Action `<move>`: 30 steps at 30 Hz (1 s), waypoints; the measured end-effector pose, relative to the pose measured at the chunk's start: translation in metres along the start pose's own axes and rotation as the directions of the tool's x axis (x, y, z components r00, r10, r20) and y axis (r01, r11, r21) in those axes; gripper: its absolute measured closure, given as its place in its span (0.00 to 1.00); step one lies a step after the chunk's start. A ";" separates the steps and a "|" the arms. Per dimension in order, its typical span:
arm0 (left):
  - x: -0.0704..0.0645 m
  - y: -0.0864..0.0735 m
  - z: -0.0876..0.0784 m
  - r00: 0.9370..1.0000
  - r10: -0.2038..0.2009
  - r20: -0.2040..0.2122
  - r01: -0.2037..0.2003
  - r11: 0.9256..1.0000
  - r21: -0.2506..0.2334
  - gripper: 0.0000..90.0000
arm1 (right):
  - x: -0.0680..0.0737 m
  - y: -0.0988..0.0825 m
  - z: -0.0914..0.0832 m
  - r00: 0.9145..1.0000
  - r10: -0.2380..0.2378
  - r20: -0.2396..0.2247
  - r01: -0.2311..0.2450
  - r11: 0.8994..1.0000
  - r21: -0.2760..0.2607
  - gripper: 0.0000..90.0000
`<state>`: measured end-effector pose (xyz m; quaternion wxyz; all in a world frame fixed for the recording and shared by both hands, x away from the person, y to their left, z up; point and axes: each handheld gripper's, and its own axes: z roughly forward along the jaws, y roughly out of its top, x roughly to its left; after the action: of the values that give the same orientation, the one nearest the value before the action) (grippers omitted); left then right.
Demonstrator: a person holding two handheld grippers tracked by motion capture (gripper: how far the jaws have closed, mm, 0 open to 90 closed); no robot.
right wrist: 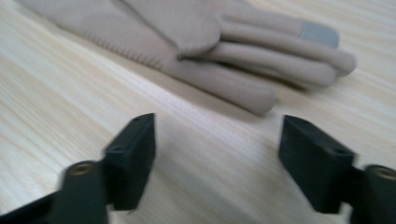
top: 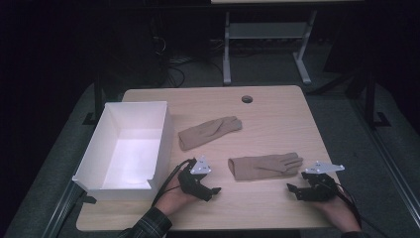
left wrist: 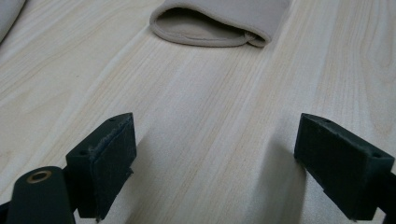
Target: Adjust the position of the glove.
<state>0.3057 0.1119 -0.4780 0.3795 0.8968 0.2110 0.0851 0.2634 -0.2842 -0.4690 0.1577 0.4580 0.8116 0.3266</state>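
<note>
both tongs sit low over the near edge of the wooden table (top: 277,106), jaws apart and holding nothing: left gripper (top: 214,191) faces the open cuff of the near glove (top: 265,166), right gripper (top: 292,188) faces its fingers (right wrist: 280,46), one with a grey tip. far glove (top: 209,131) lies toward the middle, well apart. white box (top: 156,144) stands at the left, open-topped.
</note>
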 end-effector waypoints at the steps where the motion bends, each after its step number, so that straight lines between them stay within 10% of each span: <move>1: 0.000 0.000 0.000 1.000 0.000 0.000 0.000 1.000 0.000 0.14 | 0.000 0.000 0.000 1.000 0.000 0.000 0.000 1.000 0.000 0.39; 9: -0.001 0.000 0.001 1.000 -0.009 -0.003 0.009 1.000 -0.011 0.14 | 0.006 0.021 -0.001 0.995 0.004 -0.099 -0.005 1.000 -0.014 1.00; 30: 0.000 0.001 0.002 1.000 0.002 -0.002 -0.002 1.000 -0.009 0.14 | 0.000 0.046 0.036 0.996 -0.017 -0.092 0.018 1.000 0.013 1.00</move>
<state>0.3072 0.1099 -0.4785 0.3834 0.8951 0.2100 0.0875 0.3130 -0.2538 -0.4640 0.1201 0.4364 0.8242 0.3404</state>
